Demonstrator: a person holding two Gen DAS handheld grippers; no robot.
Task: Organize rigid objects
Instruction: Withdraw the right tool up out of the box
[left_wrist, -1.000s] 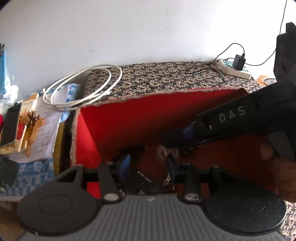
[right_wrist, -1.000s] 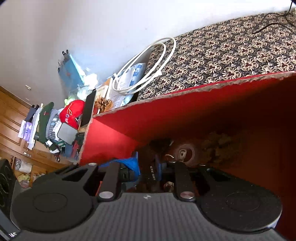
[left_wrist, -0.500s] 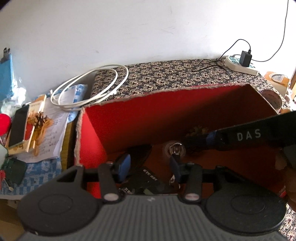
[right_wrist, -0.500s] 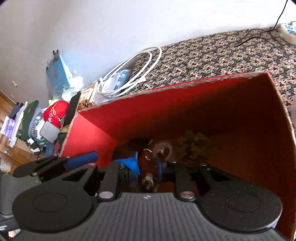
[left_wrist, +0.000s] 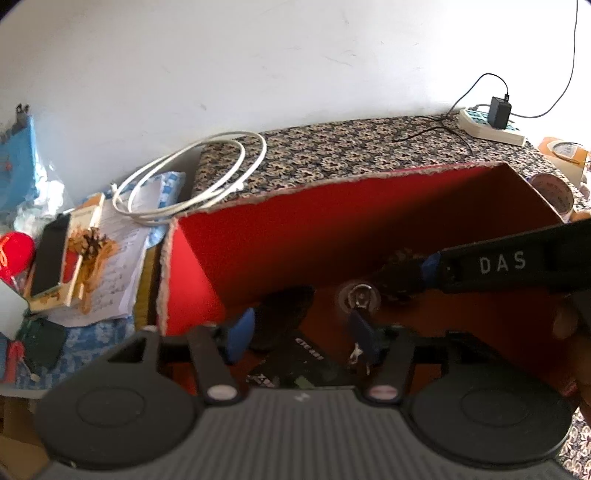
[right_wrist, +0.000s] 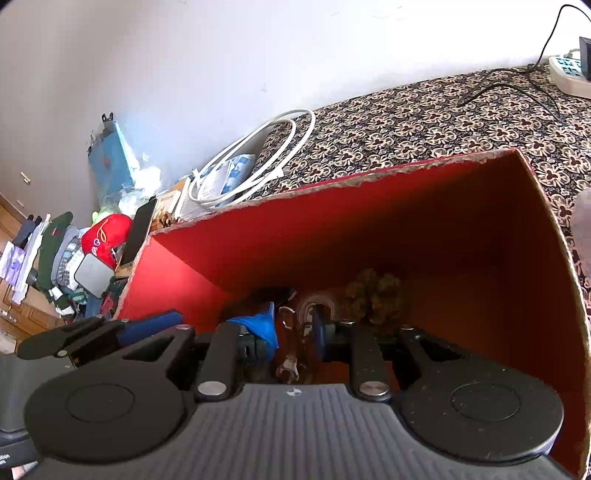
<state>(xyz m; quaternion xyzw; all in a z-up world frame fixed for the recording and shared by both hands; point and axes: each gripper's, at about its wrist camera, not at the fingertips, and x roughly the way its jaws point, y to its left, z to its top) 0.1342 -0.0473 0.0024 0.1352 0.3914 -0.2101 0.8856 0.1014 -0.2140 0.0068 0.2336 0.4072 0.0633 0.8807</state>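
A red box (left_wrist: 332, 184) stands open on the patterned cloth. On its floor lie a black card (left_wrist: 306, 354), a round metal piece with a ring (left_wrist: 360, 297) and a pine cone (right_wrist: 376, 295). My left gripper (left_wrist: 301, 334) hangs over the box's near left part, jaws opening, blue pads wide apart, the card below them and nothing pressed. My right gripper (right_wrist: 293, 330) reaches into the box (right_wrist: 369, 177), jaws opening a little. A slim metal key piece (right_wrist: 290, 354) lies between its pads, and I see no pad pressing on it. The right gripper's arm (left_wrist: 498, 264) crosses the left wrist view.
A white cable coil (left_wrist: 192, 184) lies left of the box, by a phone on books (left_wrist: 50, 254) and a red cap (right_wrist: 105, 236). A power strip with a charger (left_wrist: 491, 125) sits at the back right, a tape roll (left_wrist: 552, 192) beside the box's right wall.
The left jaws have spread much wider. The right gripper has drawn back and up inside the box, and the metal key piece now shows between its pads.
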